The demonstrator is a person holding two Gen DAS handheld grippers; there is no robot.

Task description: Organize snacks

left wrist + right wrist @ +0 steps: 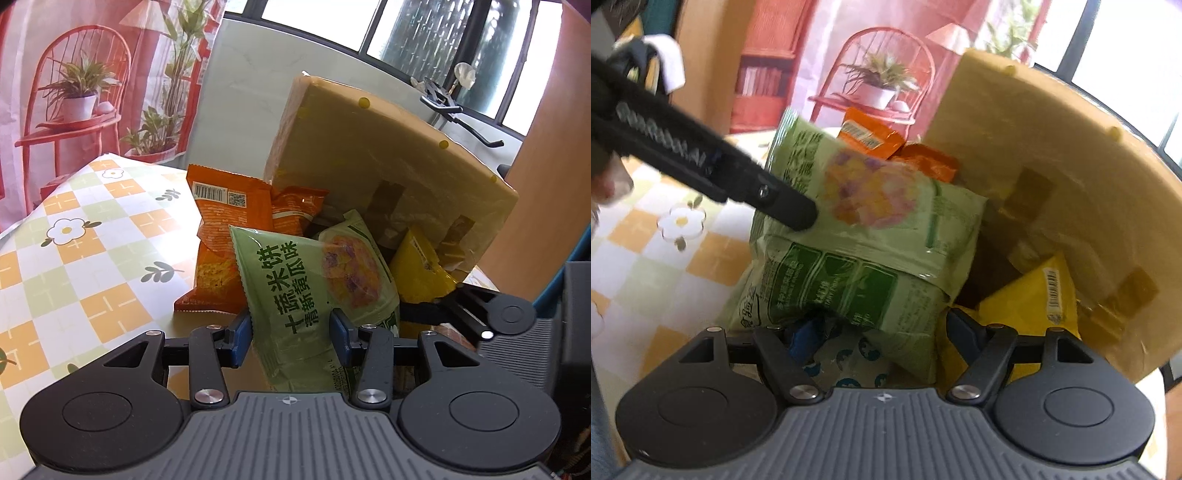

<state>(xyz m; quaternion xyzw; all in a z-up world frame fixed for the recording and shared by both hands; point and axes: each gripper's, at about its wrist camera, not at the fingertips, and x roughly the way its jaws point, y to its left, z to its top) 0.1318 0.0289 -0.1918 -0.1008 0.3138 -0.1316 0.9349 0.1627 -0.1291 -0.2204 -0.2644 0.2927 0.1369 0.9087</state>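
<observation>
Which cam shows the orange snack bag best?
Left wrist. There the orange snack bag shows most of its back, barcode included, lying on the checkered tablecloth behind the green rice cracker bag. The right wrist view shows only its top corner above that green bag, blurred.
</observation>
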